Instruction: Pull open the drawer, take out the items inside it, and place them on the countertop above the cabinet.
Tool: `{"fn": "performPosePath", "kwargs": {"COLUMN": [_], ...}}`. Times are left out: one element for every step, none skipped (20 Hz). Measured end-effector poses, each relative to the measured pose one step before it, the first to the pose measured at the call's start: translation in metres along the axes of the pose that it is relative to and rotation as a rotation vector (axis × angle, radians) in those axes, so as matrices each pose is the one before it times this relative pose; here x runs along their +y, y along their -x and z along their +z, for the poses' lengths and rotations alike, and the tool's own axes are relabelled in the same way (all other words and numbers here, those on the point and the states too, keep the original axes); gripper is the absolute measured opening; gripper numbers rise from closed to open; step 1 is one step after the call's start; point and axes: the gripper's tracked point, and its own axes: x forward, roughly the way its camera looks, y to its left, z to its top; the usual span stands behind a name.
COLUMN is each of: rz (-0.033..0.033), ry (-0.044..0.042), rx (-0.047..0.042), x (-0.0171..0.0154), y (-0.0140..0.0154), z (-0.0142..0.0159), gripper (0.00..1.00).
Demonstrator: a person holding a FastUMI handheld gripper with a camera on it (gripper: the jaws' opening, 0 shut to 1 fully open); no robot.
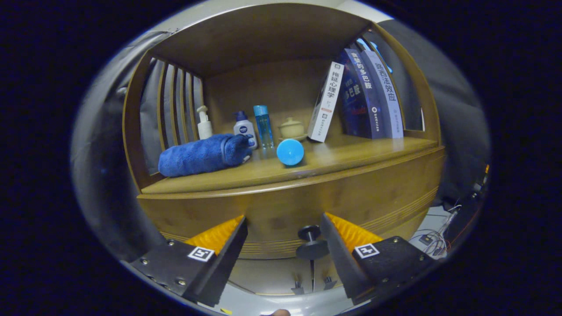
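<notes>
Drawer (290, 210) of bamboo-brown wood sits closed; rolled blue towel (199, 154) and blue ball (290, 152) lie on tabletop (351, 156); tongs (283, 230) gape wide, empty, before dark round knob (311, 243).

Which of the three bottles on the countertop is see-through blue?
The slim middle-right bottle; the pump bottle and blue-capped bottle are white.

You see honey-brown wood cabinet (281, 206), grooved lines along drawer front (395, 219). Counter (333, 162) same warm brown. Rolled towel (202, 154) deep blue, nubby texture. Ball (290, 152) bright light blue. Pump bottle (204, 125) white. Squat bottle (244, 127) white with dark blue cap. Tall bottle (263, 125) clear turquoise. Lidded jar (292, 128) pale cream. Books (360, 98): one white spine, others dark blue and lavender. Drawer knob (311, 241) black. Fingers (228, 241) apart, carrying black-and-white square markers.
</notes>
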Motion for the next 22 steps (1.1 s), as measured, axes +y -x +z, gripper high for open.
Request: {"fn": "performPosePath", "kwargs": {"rz": [0.00200, 0.00044, 0.00131, 0.00130, 0.00172, 0.00194, 0.00249, 0.00118, -0.00049, -0.00150, -0.00014, 0.00114, 0.00083, 0.00015, -0.00151, -0.00198, -0.00239, -0.00553, -0.00544, -0.00467, -0.00432, 0.00242], "ry": [-0.00874, -0.00358, -0.00064, -0.00589, -0.01044, -0.01512, -0.01519, -0.00904, -0.00006, 0.00976, 0.00108, -0.00620, -0.00249, 0.00216, 0.00262, -0.00138, 0.00111, 0.00379, 0.00993, 0.01353, 0.01075, 0.00858], "rx": [-0.00139, -0.00172, 0.00236, 0.00013, -0.00146, -0.00126, -0.00132, 0.00079, -0.00035, 0.00496, 0.00055, 0.00111, -0.00013, 0.00001, -0.00081, 0.00006, 0.00201, 0.00574, 0.01185, 0.01049, 0.00424, -0.00191], "x": [-0.00162, -0.00014, -0.00030, -0.00124, -0.00052, -0.00100, -0.00064, -0.00063, -0.00012, -0.00015, -0.00020, 0.00033, 0.00006, -0.00036, -0.00045, -0.00038, -0.00016, -0.00134, -0.00128, -0.00158, -0.00189, -0.00009], "y": [0.00119, 0.00012, 0.00037, -0.00021, 0.00011, -0.00040, -0.00032, -0.00025, 0.00011, 0.00004, 0.00046, -0.00002, -0.00027, 0.00011, 0.00012, -0.00019, 0.00022, 0.00013, 0.00126, 0.00098, 0.00199, 0.00250], "z": [0.00034, 0.00073, -0.00099, -0.00008, -0.00058, 0.00023, -0.00095, 0.00031, 0.00040, -0.00080, 0.00009, 0.00071, -0.00003, -0.00006, 0.00003, 0.00062, -0.00050, -0.00087, -0.00304, -0.00259, -0.00039, 0.00119], "gripper": [1.00, 1.00, 1.00, 1.00, 1.00, 1.00, 1.00, 1.00, 1.00, 1.00, 1.00, 1.00, 1.00, 1.00, 1.00, 1.00, 1.00, 1.00, 1.00, 1.00, 1.00, 1.00]}}
